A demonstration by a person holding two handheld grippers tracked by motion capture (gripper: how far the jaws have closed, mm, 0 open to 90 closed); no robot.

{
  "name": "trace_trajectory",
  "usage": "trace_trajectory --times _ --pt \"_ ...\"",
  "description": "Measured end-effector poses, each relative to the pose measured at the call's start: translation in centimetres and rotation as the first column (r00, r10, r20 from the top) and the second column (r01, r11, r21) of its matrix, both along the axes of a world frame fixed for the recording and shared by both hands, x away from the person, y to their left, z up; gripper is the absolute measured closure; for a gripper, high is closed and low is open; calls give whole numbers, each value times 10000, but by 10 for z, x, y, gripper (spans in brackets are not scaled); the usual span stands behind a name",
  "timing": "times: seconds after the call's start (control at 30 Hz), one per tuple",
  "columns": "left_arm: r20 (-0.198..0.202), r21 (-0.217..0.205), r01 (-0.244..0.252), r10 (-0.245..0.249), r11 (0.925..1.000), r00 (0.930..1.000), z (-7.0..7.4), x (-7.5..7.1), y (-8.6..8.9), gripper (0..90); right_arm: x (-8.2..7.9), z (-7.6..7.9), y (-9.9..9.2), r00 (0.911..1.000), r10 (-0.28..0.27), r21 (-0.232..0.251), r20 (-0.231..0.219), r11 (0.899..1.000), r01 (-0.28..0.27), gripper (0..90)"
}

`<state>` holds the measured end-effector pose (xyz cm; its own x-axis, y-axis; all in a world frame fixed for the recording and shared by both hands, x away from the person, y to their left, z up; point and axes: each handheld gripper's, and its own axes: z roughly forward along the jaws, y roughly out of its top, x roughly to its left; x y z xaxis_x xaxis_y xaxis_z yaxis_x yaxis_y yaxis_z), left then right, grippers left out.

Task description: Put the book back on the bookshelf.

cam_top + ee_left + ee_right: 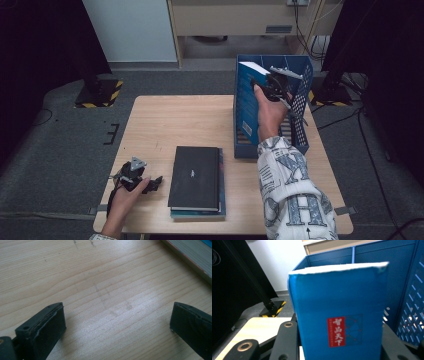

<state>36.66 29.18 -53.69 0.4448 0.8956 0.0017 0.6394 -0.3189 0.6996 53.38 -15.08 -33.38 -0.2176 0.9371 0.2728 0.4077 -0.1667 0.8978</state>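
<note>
From the high view, the right tongs (272,82) grip a blue book (248,102) by its upper end, holding it upright inside the blue file rack (300,107) at the counter's (160,125) far right. The book stands on its short edge, long axis vertical, its cover turned toward the counter's left. The left tongs (155,183) rest near the front left edge, just beside a stack of books (196,182) with a black one on top.

In the left gripper view, the left tongs (117,322) stand spread wide over bare wood, nothing between them.

In the right gripper view, the blue book (339,312) stands between the clenched right tongs (337,340), its white page edge uppermost and a red label on its cover.
</note>
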Motion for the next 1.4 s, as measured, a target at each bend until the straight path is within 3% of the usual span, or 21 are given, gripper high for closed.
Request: trace_trajectory --times 0.33,0.5,0.63,0.93,1.13,1.4 --pt "9 7 24 -24 10000 10000 0 0 0 0 -1 5 -1 9990 -180 64 400 9998 177 601" --pt "7 -1 37 -37 10000 10000 0 0 0 0 0 -6 -2 9982 -345 271 484 9991 332 601" --pt "4 -24 37 -37 10000 10000 0 0 -1 0 1 -12 1 9983 -356 170 455 9992 349 601" --pt "-34 36 108 -108 9999 9999 0 0 0 0 0 -31 4 9990 -404 140 185 9991 402 600" --pt "-26 24 131 -131 9999 9999 0 -1 -1 0 -6 -31 7 9992 -380 -144 90 9992 381 596" --pt "-22 28 161 -161 9999 9999 0 -2 -2 0 -24 -29 0 9973 -189 -585 -708 9982 148 596"
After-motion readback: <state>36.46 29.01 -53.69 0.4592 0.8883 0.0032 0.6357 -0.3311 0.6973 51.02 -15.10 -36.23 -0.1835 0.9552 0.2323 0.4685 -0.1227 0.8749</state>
